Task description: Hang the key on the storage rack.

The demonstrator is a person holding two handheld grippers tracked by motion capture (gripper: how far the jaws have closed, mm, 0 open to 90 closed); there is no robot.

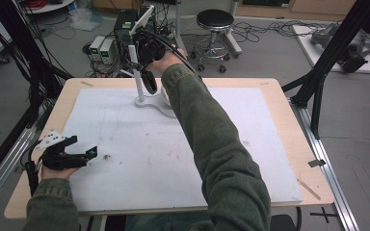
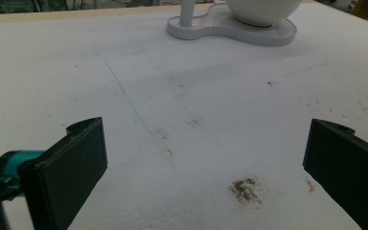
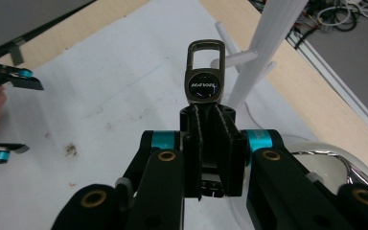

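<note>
Broadly, the bench (image 1: pixel 289 139) carried a white mat (image 1: pixel 139 163) over most of its top, stained with a dark smudge (image 2: pixel 243 189) near the person's side. At the far edge of the mat stood a white stand (image 1: pixel 139 89), an upright post with short pegs rising from a flat base, and a white bowl (image 2: pixel 261 10) sat on that base beside the post; the left gripper view showed base and bowl together from low across the mat, while the high view hid most of the bowl behind a green sleeve (image 1: pixel 212 144). The right tool (image 3: pixel 205 112) was raised at the far side, close to the post, its jaws pressed together on the lower end of a metal keychain (image 3: pixel 204 79). The right gripper view gave the keychain plainly: a dark round badge with lettering and a clip loop above it, held just in front of the pegs, apart from them. The left tool (image 1: pixel 82 147) rested low at the near left of the mat, its jaws standing wide apart with bare mat between them.
</note>
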